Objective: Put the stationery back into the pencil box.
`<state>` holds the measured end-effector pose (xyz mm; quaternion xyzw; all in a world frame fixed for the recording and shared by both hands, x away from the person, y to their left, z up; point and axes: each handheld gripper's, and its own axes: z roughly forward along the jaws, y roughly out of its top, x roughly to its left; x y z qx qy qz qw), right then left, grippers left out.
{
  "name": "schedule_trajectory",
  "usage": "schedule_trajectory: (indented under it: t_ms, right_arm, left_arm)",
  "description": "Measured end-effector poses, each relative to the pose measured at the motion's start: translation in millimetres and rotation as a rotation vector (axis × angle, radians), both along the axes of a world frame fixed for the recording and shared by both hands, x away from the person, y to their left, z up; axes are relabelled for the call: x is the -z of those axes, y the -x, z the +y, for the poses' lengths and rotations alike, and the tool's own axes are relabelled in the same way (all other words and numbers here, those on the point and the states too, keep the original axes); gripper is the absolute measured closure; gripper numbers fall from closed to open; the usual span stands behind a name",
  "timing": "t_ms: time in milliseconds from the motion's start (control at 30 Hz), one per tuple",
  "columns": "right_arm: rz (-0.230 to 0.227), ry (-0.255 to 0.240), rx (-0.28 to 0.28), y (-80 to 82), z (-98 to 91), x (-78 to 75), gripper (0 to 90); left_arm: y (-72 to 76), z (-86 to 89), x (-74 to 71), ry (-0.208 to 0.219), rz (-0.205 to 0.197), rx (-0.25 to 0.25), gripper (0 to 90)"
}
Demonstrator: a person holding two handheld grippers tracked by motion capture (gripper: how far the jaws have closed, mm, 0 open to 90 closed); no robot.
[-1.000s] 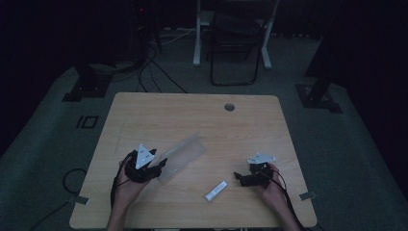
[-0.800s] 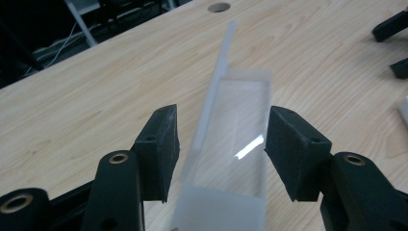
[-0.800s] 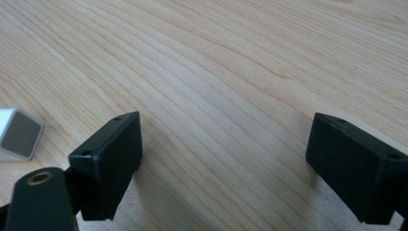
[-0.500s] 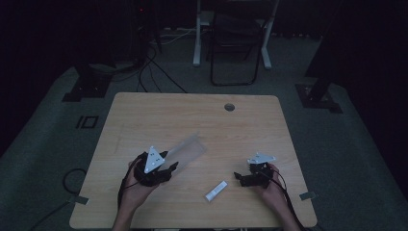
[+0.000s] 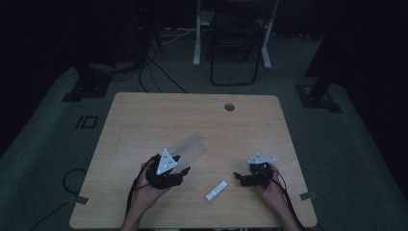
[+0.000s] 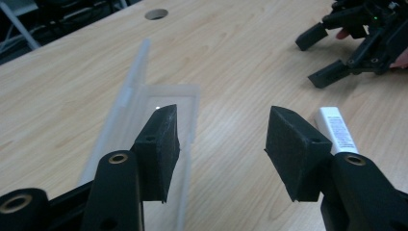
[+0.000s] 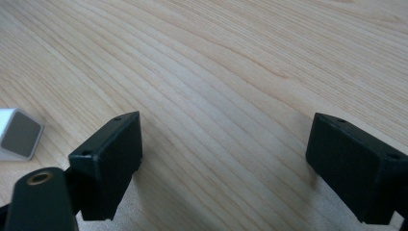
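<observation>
Clear plastic forms the long open case (image 6: pixel 144 130) lying on the wooden surface (image 5: pixel 144 120), just ahead of the left claw (image 6: pixel 219 144), whose jaws are spread with nothing between them. One jaw is seen over the case's near end. The case's long axis runs away from that claw toward the far right. A white stick-shaped item (image 5: pixel 216 190) lies between the two hands. The right claw (image 7: pixel 223 163), also spread and empty, is held farther from the case, so the left is judged nearer.
</observation>
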<state>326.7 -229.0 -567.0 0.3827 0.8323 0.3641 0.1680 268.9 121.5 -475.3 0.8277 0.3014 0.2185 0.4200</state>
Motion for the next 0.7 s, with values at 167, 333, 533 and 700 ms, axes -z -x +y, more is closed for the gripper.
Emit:
schedule_trajectory:
  t_ms: [167,333,533,700]
  right_arm:
    - [0.000,0.000,0.000,0.0,0.0,0.0,12.6]
    - [0.000,0.000,0.000,0.0,0.0,0.0,12.6]
    - [0.000,0.000,0.000,0.0,0.0,0.0,12.6]
    - [0.000,0.000,0.000,0.0,0.0,0.0,12.6]
  left_arm:
    - [0.3,-11.8,4.0,-0.002,0.016,0.028,45.4]
    - [-0.3,-22.0,7.4,-0.012,0.028,0.052,45.4]
    - [-1.0,-32.8,11.0,-0.018,0.042,0.078,46.1]
    - [-1.8,-41.2,14.4,-0.020,0.056,0.090,46.1]
